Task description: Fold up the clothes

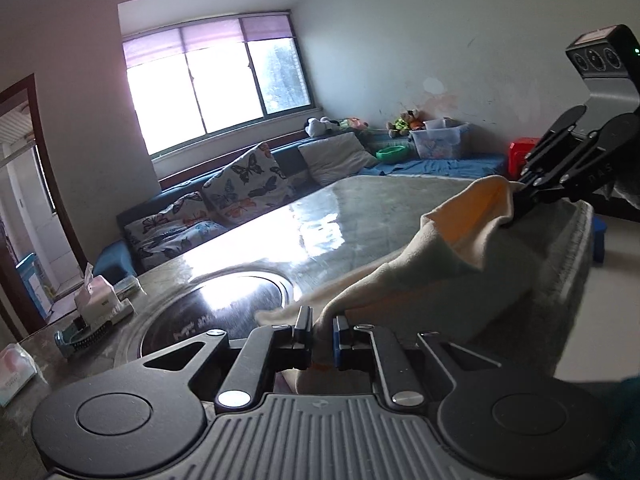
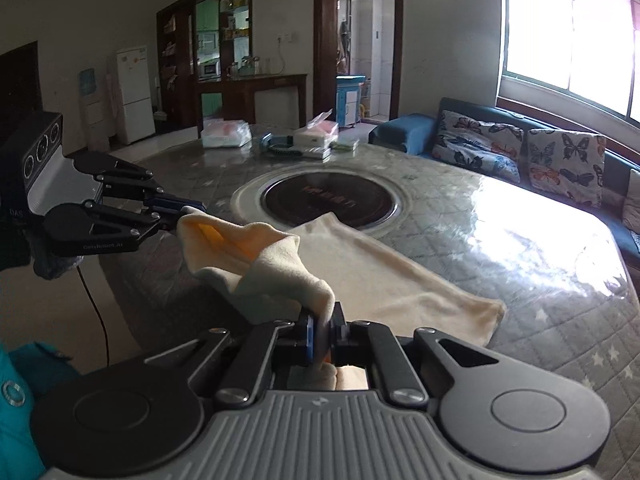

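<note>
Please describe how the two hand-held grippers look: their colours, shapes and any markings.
Each hand-held gripper, left and right, has black linkage arms with silver rivets, a grey ribbed body and blue finger pads. White lettering marks the side. A black camera block with three round lenses sits on top. A teal sleeve shows.

Both grippers are rocking matte black linkage arms, silver screws and ribbed grey bases; left gripper is showing "GenRobot.AI" lettering, right gripper blue pads.
</note>
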Demonstrator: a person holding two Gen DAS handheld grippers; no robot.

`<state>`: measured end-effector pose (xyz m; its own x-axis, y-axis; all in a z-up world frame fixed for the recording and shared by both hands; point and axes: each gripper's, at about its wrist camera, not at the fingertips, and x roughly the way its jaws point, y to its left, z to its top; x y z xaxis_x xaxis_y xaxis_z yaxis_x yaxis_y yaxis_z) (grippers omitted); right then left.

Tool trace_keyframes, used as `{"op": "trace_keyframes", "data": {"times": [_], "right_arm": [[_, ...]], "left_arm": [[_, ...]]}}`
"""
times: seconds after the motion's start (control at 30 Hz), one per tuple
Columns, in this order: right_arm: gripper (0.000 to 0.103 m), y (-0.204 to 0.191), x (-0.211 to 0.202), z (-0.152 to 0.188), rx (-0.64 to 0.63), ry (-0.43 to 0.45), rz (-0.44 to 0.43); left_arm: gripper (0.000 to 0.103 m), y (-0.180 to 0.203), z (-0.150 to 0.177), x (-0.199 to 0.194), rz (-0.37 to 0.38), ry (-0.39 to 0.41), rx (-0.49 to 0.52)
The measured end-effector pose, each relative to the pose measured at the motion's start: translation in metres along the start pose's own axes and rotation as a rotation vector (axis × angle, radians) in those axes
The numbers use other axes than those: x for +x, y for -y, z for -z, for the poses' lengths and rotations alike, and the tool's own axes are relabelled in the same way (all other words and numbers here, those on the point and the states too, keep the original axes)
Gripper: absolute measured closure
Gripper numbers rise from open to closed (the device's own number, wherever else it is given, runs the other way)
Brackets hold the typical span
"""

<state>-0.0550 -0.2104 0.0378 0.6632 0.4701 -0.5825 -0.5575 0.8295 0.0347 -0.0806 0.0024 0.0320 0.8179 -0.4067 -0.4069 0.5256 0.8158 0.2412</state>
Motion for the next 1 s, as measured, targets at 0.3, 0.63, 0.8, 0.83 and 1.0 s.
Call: {"op": "trace_keyframes", "data": {"times": [0.3, 0.63, 0.8, 0.83, 1.0], "right_arm": [[0.097, 0.066, 0.057, -0.026, 0.159, 0.015, 0.070], [0.087, 0.098, 0.102, 0.004, 0.355, 0.045, 0.242], [0.087, 0.084, 0.095, -0.008, 0.292, 0.078, 0.203], [0.087, 0.080, 0.097, -0.012, 0.277, 0.076, 0.179], [0.087, 0.083, 0.131, -0.013, 0.320, 0.011, 0.153]], "left_arm": [[0.092, -0.026, -0.022, 0.122, -0.073, -0.108, -0.088], [0.087, -0.033, -0.015, 0.178, -0.115, -0.217, -0.179], [0.086, -0.038, -0.021, 0.148, -0.133, -0.170, -0.263], [0.086, -0.036, -0.023, 0.141, -0.126, -0.159, -0.270], [0.086, -0.014, -0.023, 0.121, -0.043, -0.149, -0.242]]}}
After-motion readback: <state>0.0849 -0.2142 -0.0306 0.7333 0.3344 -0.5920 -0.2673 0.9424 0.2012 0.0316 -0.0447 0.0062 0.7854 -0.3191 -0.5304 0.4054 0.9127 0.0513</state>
